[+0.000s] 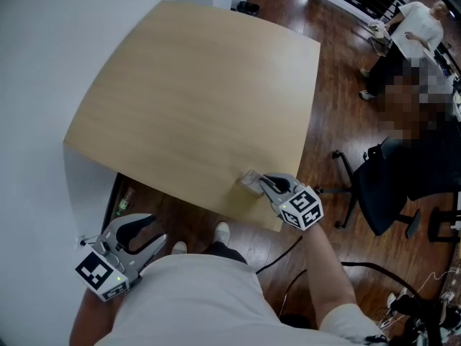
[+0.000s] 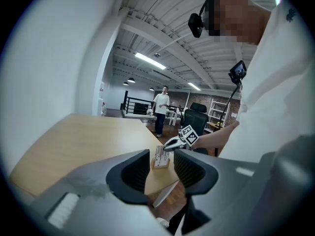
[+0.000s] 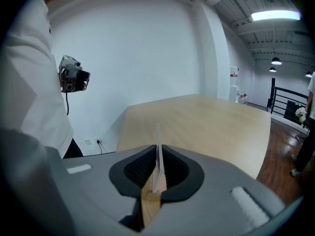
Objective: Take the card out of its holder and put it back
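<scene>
A small wooden card holder stands near the front right corner of the light wooden table. A thin white card stands upright in the holder, edge-on between my right gripper's pads. My right gripper reaches the holder from the right; its jaws are a narrow gap apart, close to the card on both sides, and I see no pressing. My left gripper hangs open and empty below the table's front edge by the person's left side. From the left gripper I see the holder and the right gripper in the distance.
A white wall runs along the table's left side. A black office chair stands on the wooden floor right of the table. A person in white stands at the far right. Cables lie on the floor near my feet.
</scene>
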`<act>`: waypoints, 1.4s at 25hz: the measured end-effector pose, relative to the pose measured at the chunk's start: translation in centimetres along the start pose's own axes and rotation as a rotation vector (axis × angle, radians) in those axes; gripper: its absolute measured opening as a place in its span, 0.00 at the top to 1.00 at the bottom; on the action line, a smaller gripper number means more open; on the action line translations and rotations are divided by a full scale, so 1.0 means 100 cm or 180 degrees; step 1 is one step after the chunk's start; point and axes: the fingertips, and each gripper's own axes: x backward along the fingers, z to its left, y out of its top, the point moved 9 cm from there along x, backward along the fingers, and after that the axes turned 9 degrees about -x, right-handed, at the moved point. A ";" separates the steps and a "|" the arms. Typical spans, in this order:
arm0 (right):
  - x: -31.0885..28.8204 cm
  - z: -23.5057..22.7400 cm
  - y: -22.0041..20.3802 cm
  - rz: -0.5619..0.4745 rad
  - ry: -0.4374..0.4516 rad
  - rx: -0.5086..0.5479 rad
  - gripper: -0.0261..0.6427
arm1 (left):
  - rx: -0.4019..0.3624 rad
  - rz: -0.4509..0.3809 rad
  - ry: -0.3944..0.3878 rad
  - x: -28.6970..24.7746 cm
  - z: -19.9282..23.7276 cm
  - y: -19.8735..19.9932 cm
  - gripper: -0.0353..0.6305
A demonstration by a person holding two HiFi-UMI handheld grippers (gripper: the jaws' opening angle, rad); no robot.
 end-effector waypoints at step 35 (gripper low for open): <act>0.133 0.398 -0.078 -0.0661 -0.1365 -0.0645 0.78 | -0.0665 -0.0145 -0.1317 0.125 -0.075 -0.094 0.71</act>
